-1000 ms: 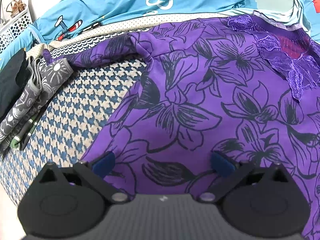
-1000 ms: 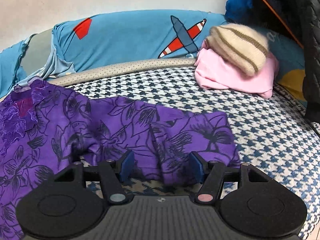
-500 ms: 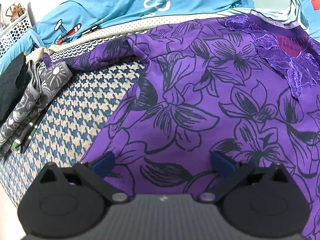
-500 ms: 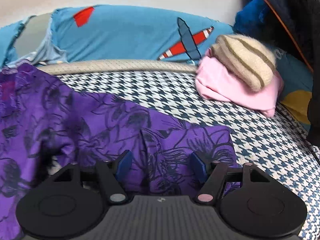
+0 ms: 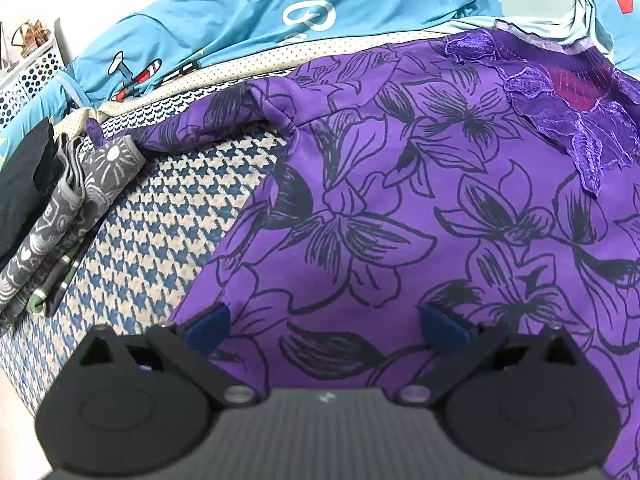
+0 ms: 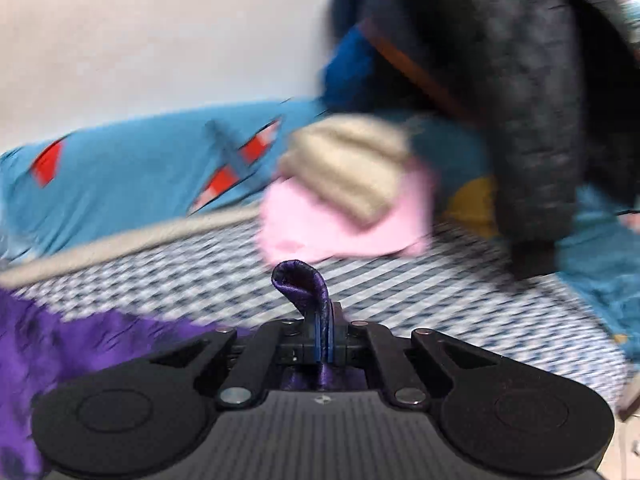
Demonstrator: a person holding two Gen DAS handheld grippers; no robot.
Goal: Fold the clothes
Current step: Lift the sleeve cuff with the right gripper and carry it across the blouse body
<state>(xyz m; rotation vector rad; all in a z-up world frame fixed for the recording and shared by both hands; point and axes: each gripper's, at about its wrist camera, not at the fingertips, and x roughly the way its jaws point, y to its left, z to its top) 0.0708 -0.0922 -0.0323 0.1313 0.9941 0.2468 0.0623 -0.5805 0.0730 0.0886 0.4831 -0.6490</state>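
Note:
A purple top with black flower print [image 5: 400,208] lies spread on the houndstooth bed cover [image 5: 160,216], lace collar at the far right. My left gripper [image 5: 326,326] is open and hovers over the top's near hem, empty. My right gripper [image 6: 323,320] is shut on a pinched fold of the purple top's sleeve [image 6: 300,284], lifted off the bed. More purple cloth [image 6: 60,344] trails to the lower left in the blurred right wrist view.
Folded grey patterned clothes [image 5: 68,208] and a dark garment lie at the left. A blue airplane-print sheet [image 5: 280,4] runs along the back. A pink garment [image 6: 348,220] with a beige knit on top sits far right. Dark jackets [image 6: 520,80] hang there.
My right gripper has closed on the purple sleeve and lifted it, swinging the view right and upward. The left gripper has stayed open over the hem.

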